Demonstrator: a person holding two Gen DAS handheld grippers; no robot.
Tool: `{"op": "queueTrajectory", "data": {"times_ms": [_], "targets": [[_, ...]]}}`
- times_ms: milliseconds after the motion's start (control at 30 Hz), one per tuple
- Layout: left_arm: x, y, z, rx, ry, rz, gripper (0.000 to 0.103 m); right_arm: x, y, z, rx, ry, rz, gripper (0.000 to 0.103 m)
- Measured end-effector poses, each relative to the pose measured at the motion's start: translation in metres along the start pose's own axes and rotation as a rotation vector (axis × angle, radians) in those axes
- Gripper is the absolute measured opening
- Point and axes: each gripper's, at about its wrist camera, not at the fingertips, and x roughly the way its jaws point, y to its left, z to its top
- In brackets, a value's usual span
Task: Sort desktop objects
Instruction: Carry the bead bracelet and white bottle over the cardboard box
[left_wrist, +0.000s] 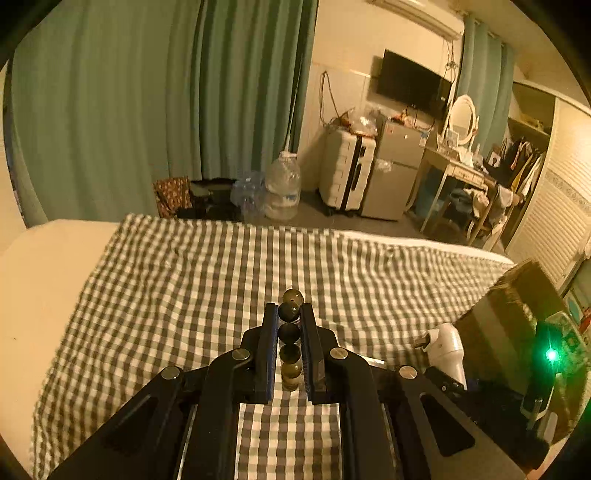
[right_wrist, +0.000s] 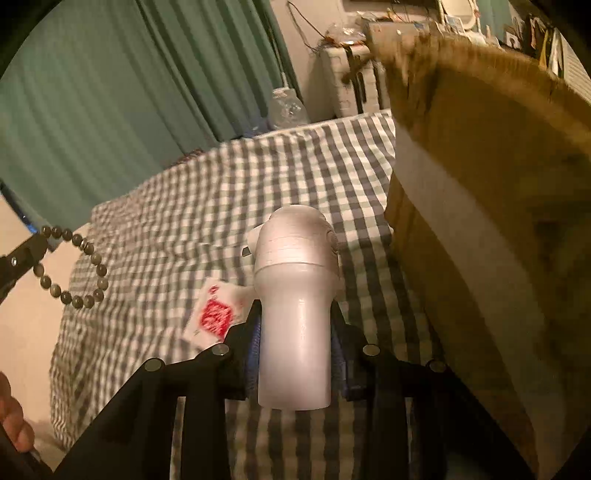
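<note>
My left gripper (left_wrist: 289, 314) is shut on a dark bead bracelet (left_wrist: 289, 332) and holds it above the checked cloth (left_wrist: 184, 295). In the right wrist view the bracelet (right_wrist: 92, 254) hangs as a loop from the left gripper at the left edge. My right gripper (right_wrist: 295, 306) is shut on a white handheld device with a rounded head (right_wrist: 295, 295), held above the cloth. The device also shows in the left wrist view (left_wrist: 443, 347), beside a cardboard box (left_wrist: 509, 325). A white packet with a red print (right_wrist: 214, 314) lies on the cloth under the right gripper.
The open cardboard box (right_wrist: 480, 184) stands at the right, close to the right gripper. The checked cloth (right_wrist: 258, 184) covers a white table (left_wrist: 44, 277). Behind are green curtains (left_wrist: 147, 110), a water jug (left_wrist: 282, 184), a suitcase and a small fridge.
</note>
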Motion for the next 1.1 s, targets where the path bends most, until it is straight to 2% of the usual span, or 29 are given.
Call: {"op": "queueTrajectory", "data": {"times_ms": [333, 533, 633, 767, 967, 1100], "targets": [[-0.078, -0.002, 0.003, 0.029, -0.085, -0.005, 0.011, -0.099, 0.043, -0.007, -0.093, -0.149, 0.083, 0.031], [-0.125, -0.004, 0.000, 0.039, -0.128, -0.025, 0.011, -0.158, 0.078, -0.009, -0.163, -0.253, 0.100, 0.031], [-0.147, -0.008, 0.002, 0.046, -0.159, -0.040, 0.011, -0.191, 0.088, -0.015, -0.218, -0.310, 0.079, 0.031], [-0.171, -0.018, 0.003, 0.076, -0.198, -0.065, 0.011, -0.226, 0.081, -0.024, -0.227, -0.366, 0.061, 0.031], [-0.191, -0.049, 0.013, 0.141, -0.208, -0.081, 0.011, -0.266, 0.064, -0.010, -0.213, -0.455, 0.064, 0.031], [-0.201, -0.073, 0.020, 0.167, -0.221, -0.097, 0.011, -0.276, 0.054, -0.016, -0.260, -0.467, 0.026, 0.031]]}}
